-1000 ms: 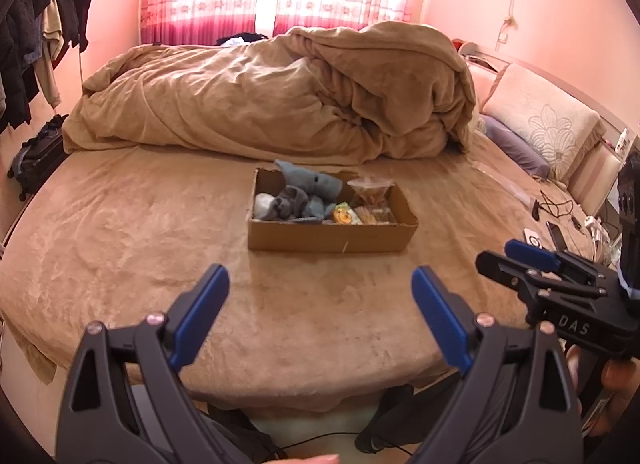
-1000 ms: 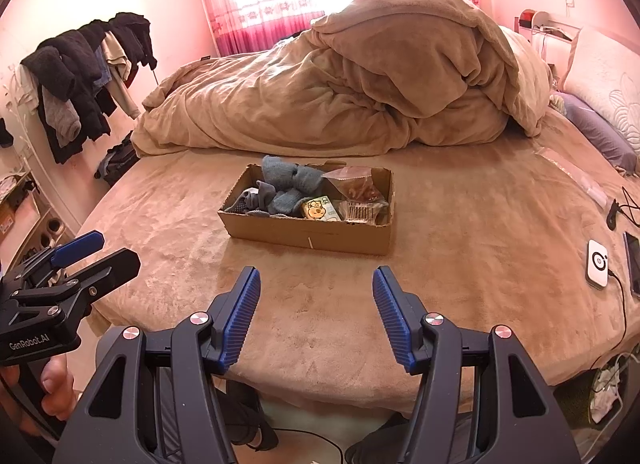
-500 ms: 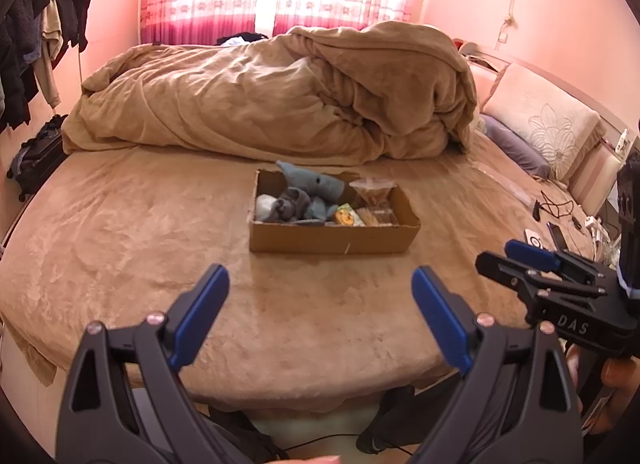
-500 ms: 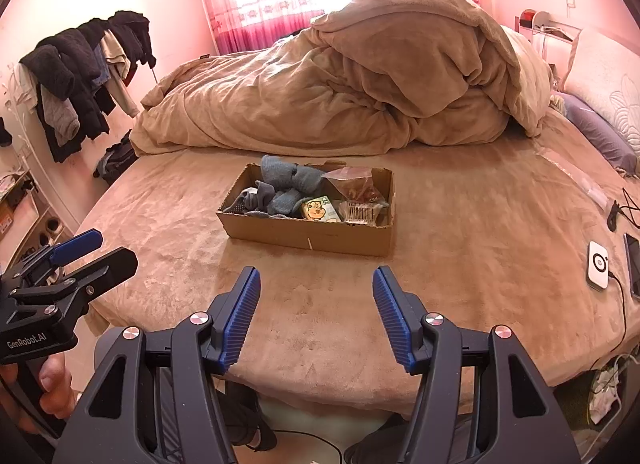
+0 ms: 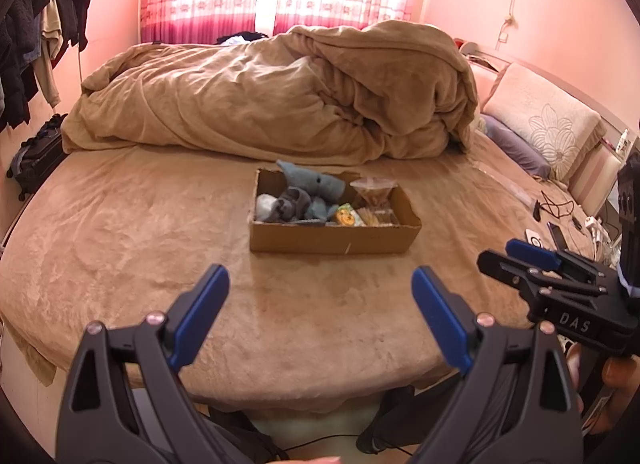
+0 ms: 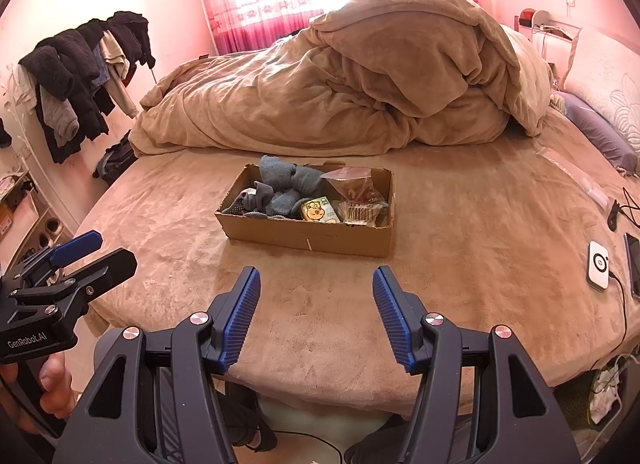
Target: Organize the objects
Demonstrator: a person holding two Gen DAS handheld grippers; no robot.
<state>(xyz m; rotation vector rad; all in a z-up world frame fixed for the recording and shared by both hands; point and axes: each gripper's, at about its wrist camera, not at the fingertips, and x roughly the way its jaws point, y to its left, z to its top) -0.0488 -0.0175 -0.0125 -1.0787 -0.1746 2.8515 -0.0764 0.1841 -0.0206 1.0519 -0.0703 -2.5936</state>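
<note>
The bed [image 5: 120,232] is wide and covered with a tan plush sheet, soft and slightly wrinkled. At its far side a thick tan duvet [image 5: 280,92] lies in a big crumpled heap. An embroidered cream pillow [image 5: 548,124] leans at the head of the bed.

Near the middle of the bed stands a shallow rectangular cardboard box [image 5: 334,238], open at the top. In its left part lies a bundle of blue-grey knitted socks [image 6: 280,188]. Beside them is a small flat packet with a cartoon face [image 6: 318,210], and in the right part a clear plastic bag with brown snacks [image 6: 354,184].

The left gripper [image 5: 320,316] and the right gripper [image 6: 316,314] are black plastic with blue ribbed fingers [image 6: 242,316]. Both have their fingers released, spread wide and holding nothing, above the near edge of the bed and well apart from the box.

Compared with a second ago, almost nothing has changed: the box and both grippers keep nearly the same places.
</note>
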